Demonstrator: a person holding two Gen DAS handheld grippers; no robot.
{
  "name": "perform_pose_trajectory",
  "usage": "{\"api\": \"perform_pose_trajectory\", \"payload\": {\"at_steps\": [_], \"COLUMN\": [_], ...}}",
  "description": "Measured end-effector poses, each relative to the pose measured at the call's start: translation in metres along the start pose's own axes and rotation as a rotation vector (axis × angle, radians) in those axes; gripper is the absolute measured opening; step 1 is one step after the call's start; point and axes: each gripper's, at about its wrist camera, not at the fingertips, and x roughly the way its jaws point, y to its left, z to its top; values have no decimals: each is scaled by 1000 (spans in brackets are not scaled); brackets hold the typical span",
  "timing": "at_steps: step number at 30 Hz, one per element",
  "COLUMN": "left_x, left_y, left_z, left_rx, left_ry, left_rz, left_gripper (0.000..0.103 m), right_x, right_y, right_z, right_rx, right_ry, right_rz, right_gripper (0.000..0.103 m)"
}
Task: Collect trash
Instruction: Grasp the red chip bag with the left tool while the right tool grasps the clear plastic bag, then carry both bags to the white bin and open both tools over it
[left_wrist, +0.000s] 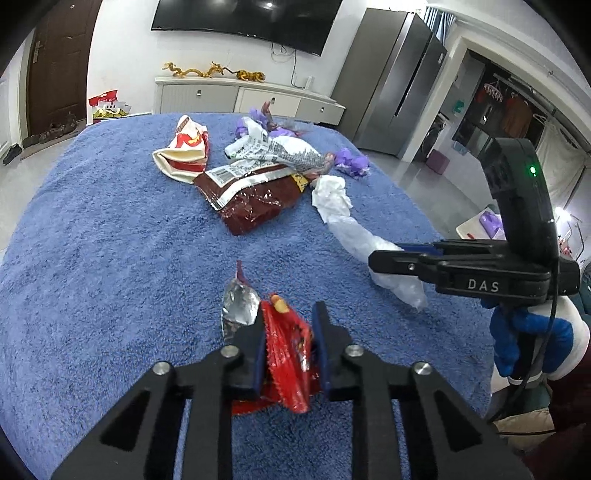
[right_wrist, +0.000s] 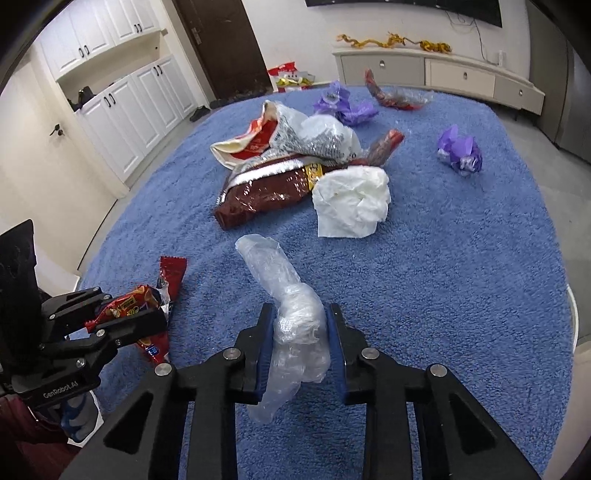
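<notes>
**Both grippers biting on trash**

The left gripper (left_wrist: 288, 350) is clamping a crinkly red foil snack wrapper (left_wrist: 290, 354) between its pads; the right gripper (right_wrist: 300, 347) is squeezing a crumpled clear plastic bag (right_wrist: 291, 314). Both look featherlight, soft and slippery, lying on the blue fleecy surface (right_wrist: 443, 295), so pinching mid-bunch seems safest.

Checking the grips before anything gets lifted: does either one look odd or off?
Slightly. The left tongs pinch the red snack wrapper crumpled and skewed, its torn silver end sticking out sideways. The right tongs squeeze the clear plastic bag mid-length, both ends trailing loose.
</notes>
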Motion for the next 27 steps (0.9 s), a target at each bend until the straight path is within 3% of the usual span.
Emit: {"api": "perform_pose_trajectory", "payload": {"at_steps": [10, 20, 27], "left_x": [-22, -21, -7], "left_y": [-14, -43, -69], "left_z": [8, 38, 72], "left_rx": [-4, 25, 1], "left_ry": [-36, -21, 10], "left_rz": [-4, -21, -71], "left_gripper": [12, 9, 9], "right_x": [-55, -131, -160], "right_y": [-19, -77, -127], "right_z": [-8, -33, -57], "right_rx": [22, 80, 156], "right_ry": [-119, -261, -339], "right_rz": [-31, -137, -165], "right_gripper": [27, 27, 27]}}
